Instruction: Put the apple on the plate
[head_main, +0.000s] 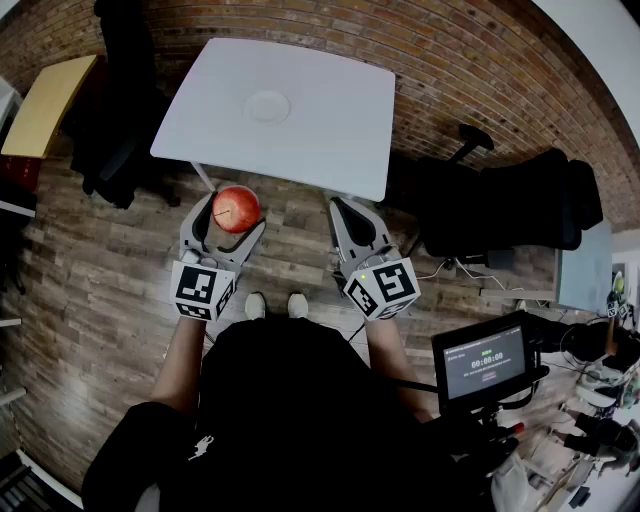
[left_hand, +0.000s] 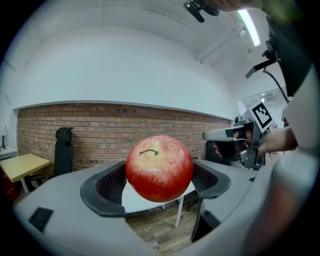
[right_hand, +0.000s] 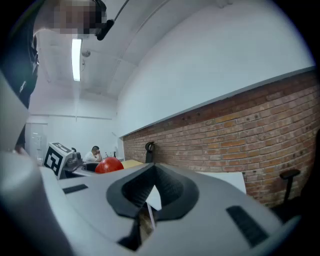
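A red apple with a short stem sits between the jaws of my left gripper, which is shut on it and holds it in the air just short of the near edge of the white table. In the left gripper view the apple fills the gap between the black pads. A white plate lies on the table, beyond the apple. My right gripper hovers at the table's near edge, right of the apple, shut on nothing; its pads meet at the tips.
A black office chair stands to the right of the table. A yellow table and a dark chair are at the left. A small screen is mounted at the lower right. The floor is wood planks; a brick wall lies behind.
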